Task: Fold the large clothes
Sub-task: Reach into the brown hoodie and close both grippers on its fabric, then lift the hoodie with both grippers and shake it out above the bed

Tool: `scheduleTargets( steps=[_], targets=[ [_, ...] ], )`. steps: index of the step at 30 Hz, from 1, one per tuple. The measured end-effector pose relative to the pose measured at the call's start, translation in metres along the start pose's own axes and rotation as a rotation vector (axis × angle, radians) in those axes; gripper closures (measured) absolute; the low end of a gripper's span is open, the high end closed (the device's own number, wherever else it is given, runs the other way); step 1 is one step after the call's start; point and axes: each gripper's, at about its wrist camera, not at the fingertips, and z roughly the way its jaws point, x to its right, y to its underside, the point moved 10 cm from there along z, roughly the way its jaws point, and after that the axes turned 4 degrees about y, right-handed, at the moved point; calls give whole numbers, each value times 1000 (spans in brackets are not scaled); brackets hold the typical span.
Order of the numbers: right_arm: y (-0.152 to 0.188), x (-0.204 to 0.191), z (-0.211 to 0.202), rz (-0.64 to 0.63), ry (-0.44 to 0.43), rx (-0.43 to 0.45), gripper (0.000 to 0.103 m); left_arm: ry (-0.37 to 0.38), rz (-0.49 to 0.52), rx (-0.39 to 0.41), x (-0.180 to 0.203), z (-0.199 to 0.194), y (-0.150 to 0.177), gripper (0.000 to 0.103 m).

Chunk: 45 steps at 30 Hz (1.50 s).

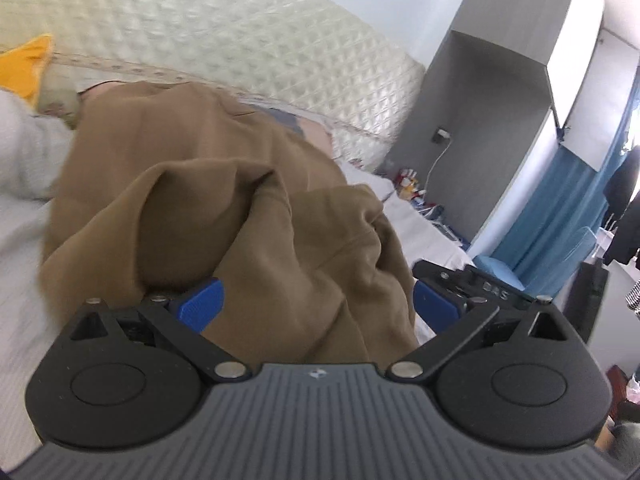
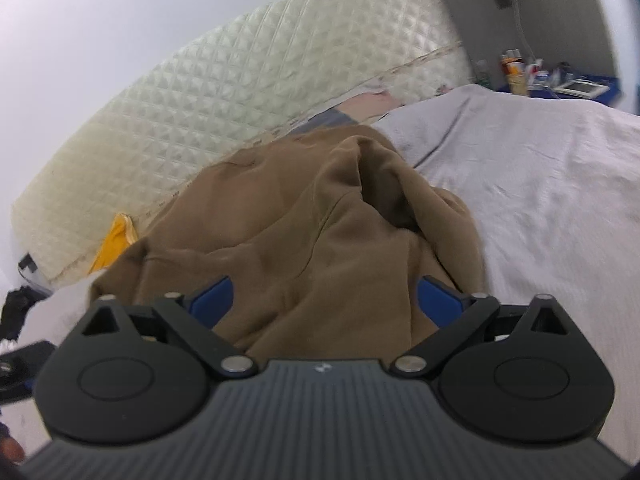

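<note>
On a bed covered by a light grey sheet (image 2: pixel 540 168), a large brown garment (image 1: pixel 224 184) is seen bunched in loose folds, lying in front of a quilted cream headboard (image 1: pixel 224 28). In the left wrist view, the left gripper (image 1: pixel 316 304) is shown with its blue fingers (image 1: pixel 200 304) spread wide apart, and brown cloth is heaped in the gap between them; whether any cloth is actually held cannot be told. In the right wrist view, the right gripper (image 2: pixel 324 300) is likewise seen with its fingers (image 2: pixel 212 298) set apart, the garment (image 2: pixel 304 216) filling the space between them. A yellow item (image 2: pixel 114 240) is visible just beside the garment's far edge, against the headboard. A grey cabinet (image 1: pixel 492 92) is seen beyond the bed, with small clutter at its foot.
</note>
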Motion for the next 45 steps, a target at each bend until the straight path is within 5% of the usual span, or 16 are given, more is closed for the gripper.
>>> scheduleTargets(
  steps=[8,16,19,22,26,33,45],
  targets=[
    [-36,5,97,-55,6,14,7,55,-67,-42,-33,82,-27,3],
    [-40,4,161,-15,-100,-122,8,-38,-181,-108,-58,127,-41,27],
    [-27,8,179,20,-91,-220,37,-119,-201,-131,-73,140,-36,57],
    [-27,8,178,34,-102,-241,57,-120,-238,-122,-80,137,-39,70],
    [-38,1,153,25,-146,-208,71,-122,-228,-104,-67,110,-44,78],
    [-76,-34,57,-7,-318,-23,75,-112,-224,-31,-32,23,-59,84],
    [-65,-87,-144,-117,-444,132,76,-118,-147,151,26,-201,-57,85]
  ],
)
